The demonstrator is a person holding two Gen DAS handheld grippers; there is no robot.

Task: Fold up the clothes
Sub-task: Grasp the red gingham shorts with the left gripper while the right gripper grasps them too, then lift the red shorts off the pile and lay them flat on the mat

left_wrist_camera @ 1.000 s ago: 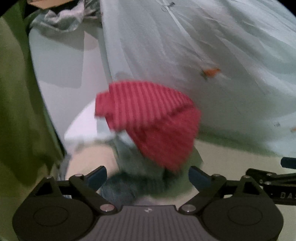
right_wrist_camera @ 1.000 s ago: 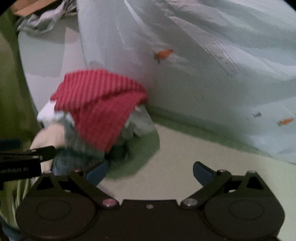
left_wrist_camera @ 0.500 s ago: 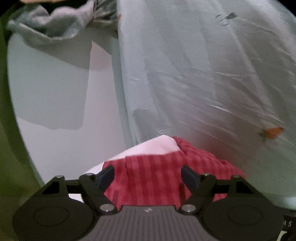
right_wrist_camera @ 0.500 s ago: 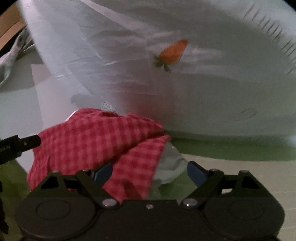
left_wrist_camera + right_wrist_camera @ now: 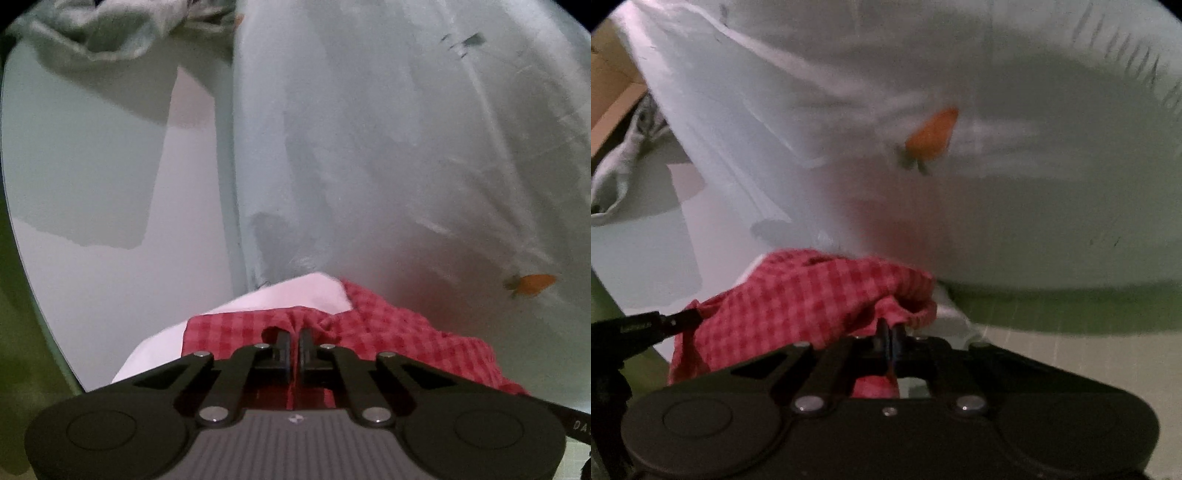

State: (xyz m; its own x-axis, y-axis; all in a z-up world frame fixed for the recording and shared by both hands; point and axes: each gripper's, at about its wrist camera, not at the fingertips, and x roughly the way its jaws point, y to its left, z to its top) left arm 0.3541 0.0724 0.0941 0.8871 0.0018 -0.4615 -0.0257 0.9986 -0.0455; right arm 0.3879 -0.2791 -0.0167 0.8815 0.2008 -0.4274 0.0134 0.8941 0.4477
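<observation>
A red-and-pink checked garment (image 5: 399, 332) lies bunched on top of a pile that includes a pale pink cloth (image 5: 288, 295). My left gripper (image 5: 294, 345) is shut on a fold of the checked garment at its left side. In the right wrist view the same checked garment (image 5: 798, 295) sits just ahead, and my right gripper (image 5: 891, 338) is shut on its right edge. The left gripper's finger (image 5: 642, 325) shows at the left of that view, touching the garment.
A large white sheet with small orange carrot prints (image 5: 532, 284) (image 5: 932, 134) hangs close behind the pile. A crumpled grey-white cloth (image 5: 110, 33) lies at the far left on a pale surface (image 5: 92, 184). Green fabric (image 5: 22, 350) borders the left edge.
Both grippers moved in onto the checked garment and closed: one second ago they were open and back from the pile, now each is clamped on a fold of it.
</observation>
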